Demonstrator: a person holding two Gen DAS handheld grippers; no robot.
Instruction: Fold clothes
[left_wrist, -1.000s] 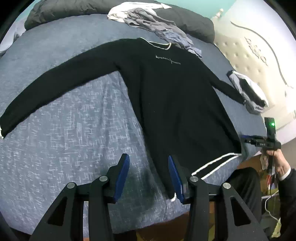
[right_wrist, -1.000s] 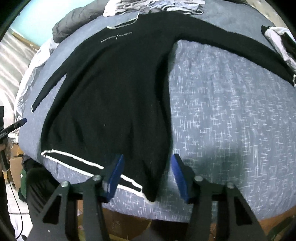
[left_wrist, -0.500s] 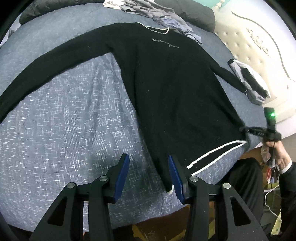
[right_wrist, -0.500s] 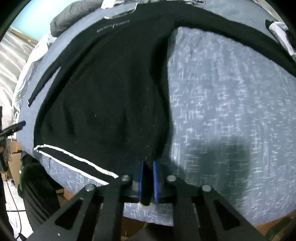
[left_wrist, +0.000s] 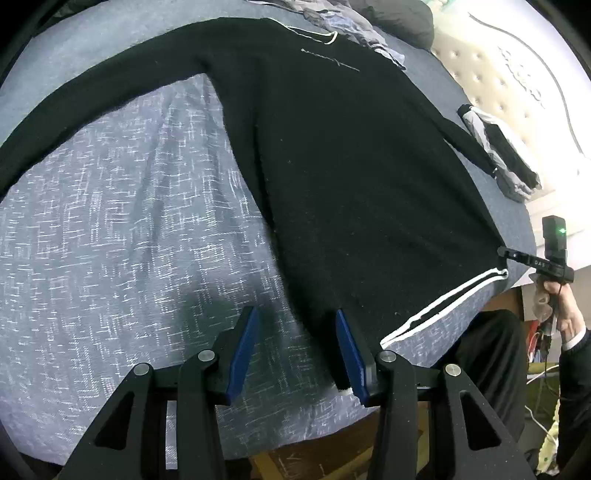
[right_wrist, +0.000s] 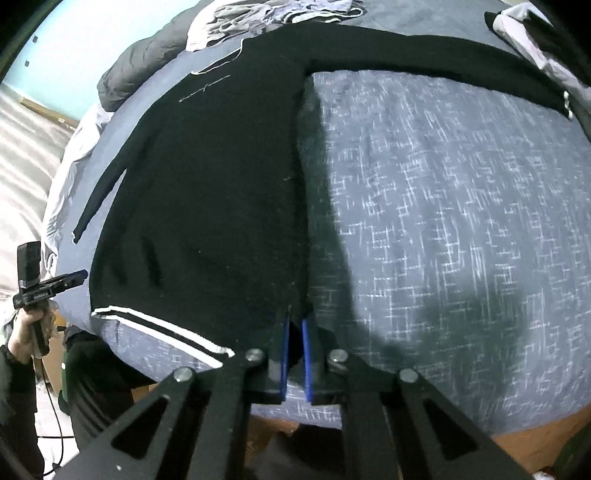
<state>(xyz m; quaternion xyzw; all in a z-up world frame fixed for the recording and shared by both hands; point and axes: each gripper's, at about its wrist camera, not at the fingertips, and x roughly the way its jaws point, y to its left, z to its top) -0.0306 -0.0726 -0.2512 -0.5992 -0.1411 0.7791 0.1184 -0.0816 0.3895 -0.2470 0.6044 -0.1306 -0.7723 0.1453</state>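
Observation:
A black long-sleeved sweater (left_wrist: 351, 166) with a white double stripe along its hem lies spread flat on the blue-grey bedspread (left_wrist: 110, 240), sleeves stretched out to both sides. My left gripper (left_wrist: 295, 328) stands open over the hem's left corner, its right pad touching the fabric edge. In the right wrist view the same sweater (right_wrist: 221, 184) fills the left half, and my right gripper (right_wrist: 293, 330) is shut on its right hem corner. That right gripper (left_wrist: 517, 254) also shows at the hem's far end in the left wrist view, held by a hand.
A heap of grey and white clothes (right_wrist: 266, 14) and a dark pillow (right_wrist: 136, 74) lie beyond the collar. A folded black-and-white garment (left_wrist: 498, 147) rests beside one cuff, near the padded headboard (left_wrist: 517, 74). The bed's front edge runs just under both grippers.
My right gripper closed on the sweater's hem corner, having stood open a second ago. My left gripper moved lower and closer to the other hem corner, still open.

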